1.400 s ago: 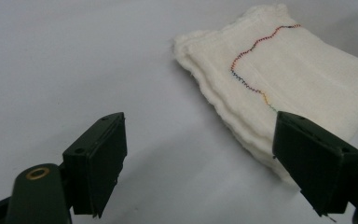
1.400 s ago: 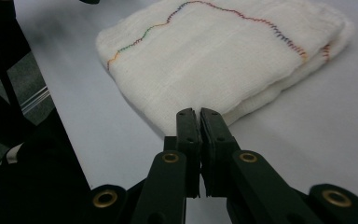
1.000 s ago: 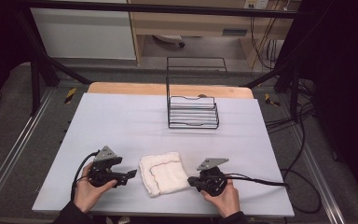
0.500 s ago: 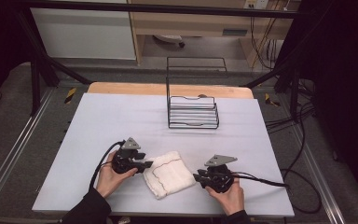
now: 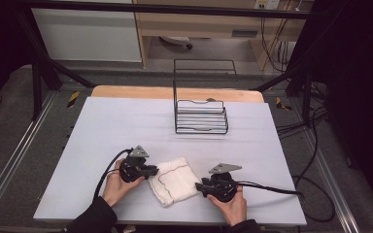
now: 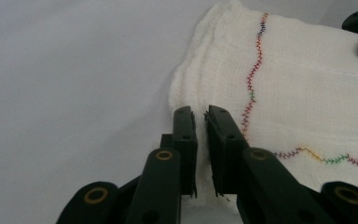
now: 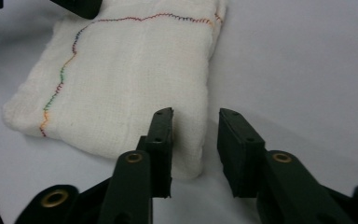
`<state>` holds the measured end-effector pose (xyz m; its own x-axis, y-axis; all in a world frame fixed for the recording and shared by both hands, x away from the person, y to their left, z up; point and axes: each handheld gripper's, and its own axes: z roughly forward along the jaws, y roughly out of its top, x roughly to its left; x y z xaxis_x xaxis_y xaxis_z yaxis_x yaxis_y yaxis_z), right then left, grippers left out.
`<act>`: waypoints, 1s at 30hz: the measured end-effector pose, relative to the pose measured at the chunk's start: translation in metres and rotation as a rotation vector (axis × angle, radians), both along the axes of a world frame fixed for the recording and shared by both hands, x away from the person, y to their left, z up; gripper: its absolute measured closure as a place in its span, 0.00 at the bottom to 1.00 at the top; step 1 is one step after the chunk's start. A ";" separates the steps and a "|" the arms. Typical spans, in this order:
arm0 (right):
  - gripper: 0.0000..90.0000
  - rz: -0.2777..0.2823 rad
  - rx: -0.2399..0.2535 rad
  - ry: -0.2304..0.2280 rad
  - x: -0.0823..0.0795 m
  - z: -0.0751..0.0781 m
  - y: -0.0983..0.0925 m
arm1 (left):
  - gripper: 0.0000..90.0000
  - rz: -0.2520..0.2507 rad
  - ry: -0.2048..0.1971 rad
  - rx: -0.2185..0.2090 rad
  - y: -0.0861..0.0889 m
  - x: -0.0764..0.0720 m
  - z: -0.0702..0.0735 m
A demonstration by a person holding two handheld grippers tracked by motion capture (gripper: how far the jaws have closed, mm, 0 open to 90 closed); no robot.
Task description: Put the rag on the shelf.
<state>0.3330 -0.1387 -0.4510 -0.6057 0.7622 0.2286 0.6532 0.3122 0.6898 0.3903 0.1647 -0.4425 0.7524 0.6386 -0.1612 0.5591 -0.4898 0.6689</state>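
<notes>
**Two tongs at a folded cloth**

A folded white woven cloth with wavy multicoloured stitching (image 5: 174,180) lies near the front edge of the pale grey table (image 5: 126,121). The left tongs (image 6: 200,122) have just been closing and pinch its edge. The right tongs (image 7: 195,122) (jaws parted) straddle a corner without pressing.

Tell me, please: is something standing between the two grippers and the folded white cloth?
Nothing visible does. The left gripper has just been closing and pinches an edge of the cloth. The right gripper is open at the opposite corner, with the cloth's corner between its jaws.
</notes>
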 end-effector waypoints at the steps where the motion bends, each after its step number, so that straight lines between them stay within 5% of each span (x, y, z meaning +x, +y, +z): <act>1: 0.75 0.000 0.000 0.000 0.000 0.000 0.000 | 0.91 0.002 0.000 0.002 0.000 0.000 0.000; 4: 0.90 -0.006 0.038 0.035 0.000 -0.001 0.002 | 0.93 0.006 0.001 0.002 -0.001 -0.001 0.001; 8: 0.93 0.003 0.041 0.066 0.003 0.002 0.002 | 0.94 0.015 0.005 -0.004 0.001 -0.002 0.002; 14: 0.94 0.014 -0.038 -0.041 0.023 0.015 0.003 | 0.94 0.043 0.014 -0.032 0.005 -0.014 0.007; 19: 0.92 0.029 -0.077 -0.079 0.039 0.011 0.005 | 0.92 0.042 -0.013 -0.007 0.003 -0.027 0.005; 25: 0.82 0.028 -0.076 -0.125 0.041 0.009 0.003 | 0.76 0.052 -0.064 0.001 0.002 -0.023 0.011; 27: 0.71 0.010 -0.010 -0.139 0.039 0.018 -0.007 | 0.61 0.061 -0.081 -0.006 0.002 -0.017 0.015; 28: 0.71 0.010 -0.010 -0.139 0.039 0.018 -0.007 | 0.61 0.067 -0.087 -0.004 0.002 -0.014 0.018; 30: 0.55 0.000 0.003 -0.163 0.037 0.024 -0.018 | 0.48 0.073 -0.096 -0.008 0.001 -0.006 0.021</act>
<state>0.3700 -0.1562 -0.4270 -0.6350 0.7616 0.1296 0.5324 0.3100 0.7877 0.3838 0.1657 -0.4215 0.7162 0.6912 -0.0964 0.5266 -0.4445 0.7246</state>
